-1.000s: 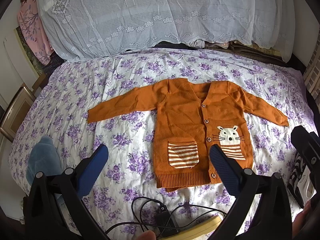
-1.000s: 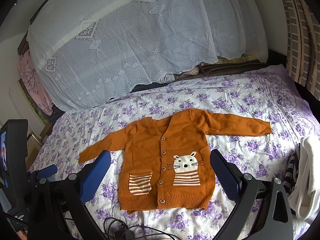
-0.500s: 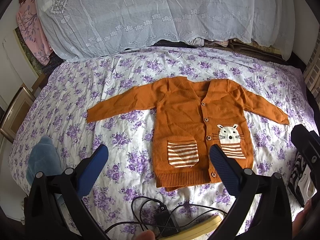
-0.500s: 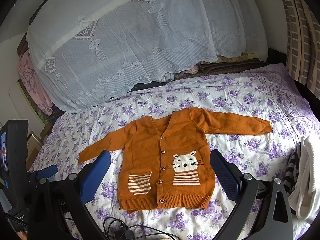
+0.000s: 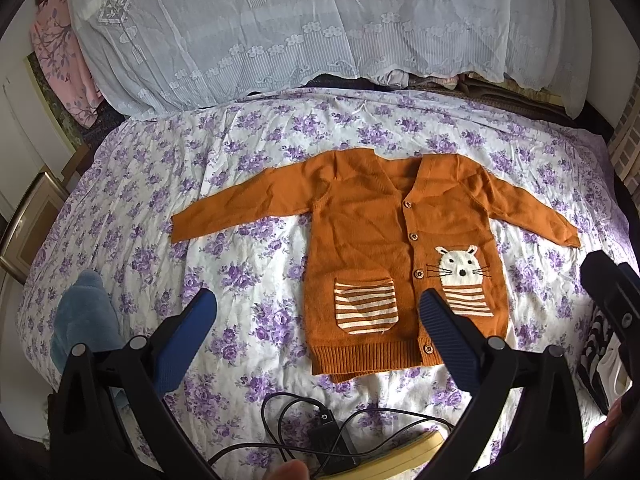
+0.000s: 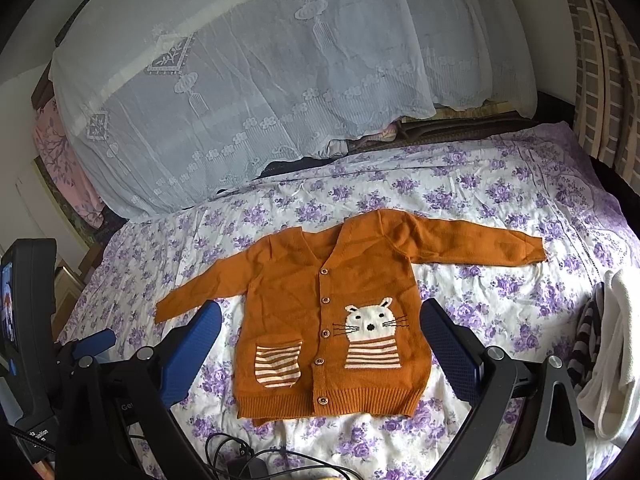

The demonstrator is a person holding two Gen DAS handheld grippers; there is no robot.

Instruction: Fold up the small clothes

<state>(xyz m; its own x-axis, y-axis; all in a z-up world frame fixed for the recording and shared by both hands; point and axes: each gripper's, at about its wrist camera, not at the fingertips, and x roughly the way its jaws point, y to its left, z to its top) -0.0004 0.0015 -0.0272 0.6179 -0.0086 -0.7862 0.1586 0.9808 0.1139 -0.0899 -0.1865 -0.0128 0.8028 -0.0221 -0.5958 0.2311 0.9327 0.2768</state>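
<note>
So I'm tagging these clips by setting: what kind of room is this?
Most likely a home bedroom: an orange cardigan lies spread on a bed with a purple-flowered sheet, and a white lace cover drapes piled bedding behind.

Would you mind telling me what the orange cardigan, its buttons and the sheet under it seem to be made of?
The orange cardigan looks like matte knitted yarn: its hem is ribbed. Its buttons look like wood, brown and dull, though plastic is possible. The floral sheet appears to be thin woven cotton, with fine creases and no sheen.
</note>
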